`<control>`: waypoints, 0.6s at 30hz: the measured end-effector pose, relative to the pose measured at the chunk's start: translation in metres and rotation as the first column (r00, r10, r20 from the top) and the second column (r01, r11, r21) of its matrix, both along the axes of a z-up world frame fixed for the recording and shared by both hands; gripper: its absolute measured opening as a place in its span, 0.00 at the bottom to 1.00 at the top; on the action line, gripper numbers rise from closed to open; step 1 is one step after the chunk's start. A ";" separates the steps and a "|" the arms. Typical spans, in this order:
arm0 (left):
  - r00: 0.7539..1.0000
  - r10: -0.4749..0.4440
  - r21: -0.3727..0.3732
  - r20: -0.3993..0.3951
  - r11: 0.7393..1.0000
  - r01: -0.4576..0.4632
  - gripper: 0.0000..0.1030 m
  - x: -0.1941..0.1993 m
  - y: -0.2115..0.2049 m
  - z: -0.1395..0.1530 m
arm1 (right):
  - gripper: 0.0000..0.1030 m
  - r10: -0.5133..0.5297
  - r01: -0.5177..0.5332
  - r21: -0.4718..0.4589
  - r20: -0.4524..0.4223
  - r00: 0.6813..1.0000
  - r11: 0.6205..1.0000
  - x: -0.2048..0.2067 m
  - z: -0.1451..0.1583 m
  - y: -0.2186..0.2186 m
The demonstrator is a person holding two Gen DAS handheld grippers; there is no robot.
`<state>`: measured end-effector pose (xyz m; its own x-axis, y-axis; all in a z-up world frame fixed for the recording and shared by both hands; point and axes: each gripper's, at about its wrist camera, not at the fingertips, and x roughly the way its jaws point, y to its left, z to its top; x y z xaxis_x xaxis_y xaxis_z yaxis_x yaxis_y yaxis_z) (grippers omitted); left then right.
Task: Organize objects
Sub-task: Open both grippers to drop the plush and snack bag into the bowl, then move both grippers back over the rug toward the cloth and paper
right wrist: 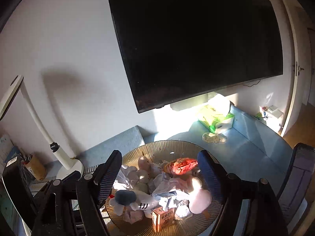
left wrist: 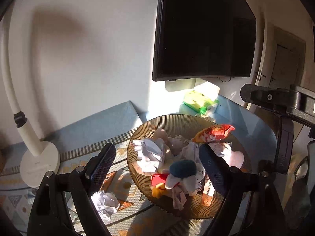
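An amber ribbed glass bowl point(left wrist: 177, 118) point(right wrist: 167, 143) stands on the patterned table mat. It holds crumpled paper point(left wrist: 149, 153) point(right wrist: 167, 194), a red snack wrapper point(left wrist: 216, 132) point(right wrist: 182, 165), a blue-headed plush toy point(left wrist: 183, 169) point(right wrist: 126, 196), a pink plush point(right wrist: 198, 194) and a small orange box point(right wrist: 162, 218). Another paper ball point(left wrist: 105, 200) lies on the mat left of the bowl. My left gripper point(left wrist: 157, 159) hangs open above the bowl's near side, with nothing held. My right gripper point(right wrist: 159, 167) is also open over the bowl and empty.
A white desk lamp point(left wrist: 39, 163) point(right wrist: 67, 163) stands to the left. A green tissue pack point(left wrist: 200, 102) point(right wrist: 214, 118) and a small clear dish point(right wrist: 213, 137) lie behind the bowl. A dark TV point(right wrist: 196, 39) hangs on the wall. A brown pen holder point(right wrist: 36, 167) sits far left.
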<state>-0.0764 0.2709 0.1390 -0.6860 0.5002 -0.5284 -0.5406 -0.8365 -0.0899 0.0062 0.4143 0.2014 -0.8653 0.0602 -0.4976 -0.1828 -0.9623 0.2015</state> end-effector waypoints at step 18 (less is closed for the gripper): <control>0.873 0.487 -0.054 0.019 0.873 -0.485 0.99 0.084 -0.207 -0.061 | 0.76 0.394 -0.395 0.008 0.068 0.917 0.918 0.026 -0.128 -0.198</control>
